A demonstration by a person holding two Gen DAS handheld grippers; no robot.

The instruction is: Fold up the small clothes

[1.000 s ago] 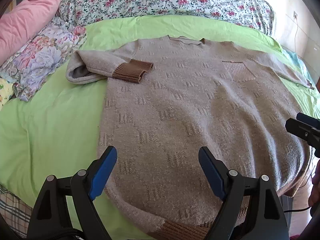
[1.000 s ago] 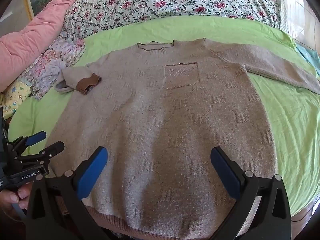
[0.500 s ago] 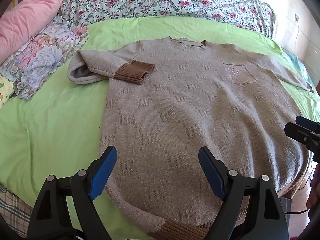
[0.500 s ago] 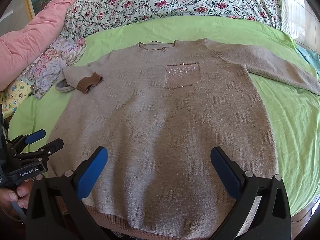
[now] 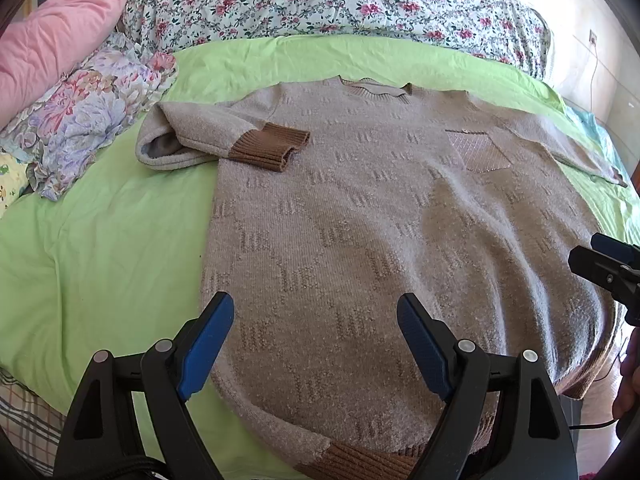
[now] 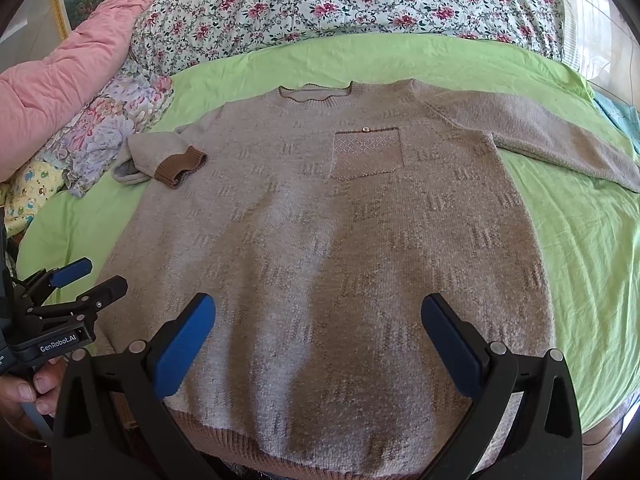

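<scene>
Left wrist view, my one sweater flat, one cuff folded at 11 o'clock, left gripper and right gripper both spread, empty.

a beige sweater lies flat, front up, on the green sheet, its hem at the near edge. one sleeve is folded in, brown cuff on the chest; the other stretches toward the sheet's right edge. the right gripper hovers spread wide above the hem, the left gripper parted by the sweater's left side.
</scene>
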